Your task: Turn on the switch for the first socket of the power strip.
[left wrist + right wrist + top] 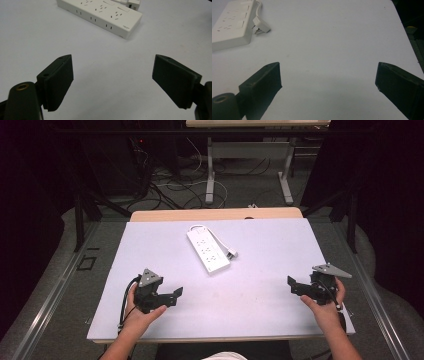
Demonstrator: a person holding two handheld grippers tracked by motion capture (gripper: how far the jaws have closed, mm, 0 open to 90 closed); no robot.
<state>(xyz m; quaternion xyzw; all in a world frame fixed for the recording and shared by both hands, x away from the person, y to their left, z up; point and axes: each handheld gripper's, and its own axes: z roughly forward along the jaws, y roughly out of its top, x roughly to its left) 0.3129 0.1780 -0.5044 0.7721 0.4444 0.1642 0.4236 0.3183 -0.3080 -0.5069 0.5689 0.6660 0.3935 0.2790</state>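
Both grippers, left gripper [172, 296] and right gripper [295, 286], fingers released, flank the power strip [208, 249].

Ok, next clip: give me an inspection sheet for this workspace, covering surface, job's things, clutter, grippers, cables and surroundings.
Surface: white table top with a wooden strip along its far edge; a few faint specks.
Job's things: white power strip lying flat and diagonal at the far centre, untouched.
Clutter: nothing seen.
Grippers: left gripper and right gripper are each held in a hand near the front corners, jaws wide apart and empty, pointing inward, well short of the strip.
Cables: the strip's white cord loops along its side, with the plug resting on the table, not inserted. A black cable trails from the left gripper.
Surroundings: dark curtains at the sides; loose floor cables and another table's legs behind.
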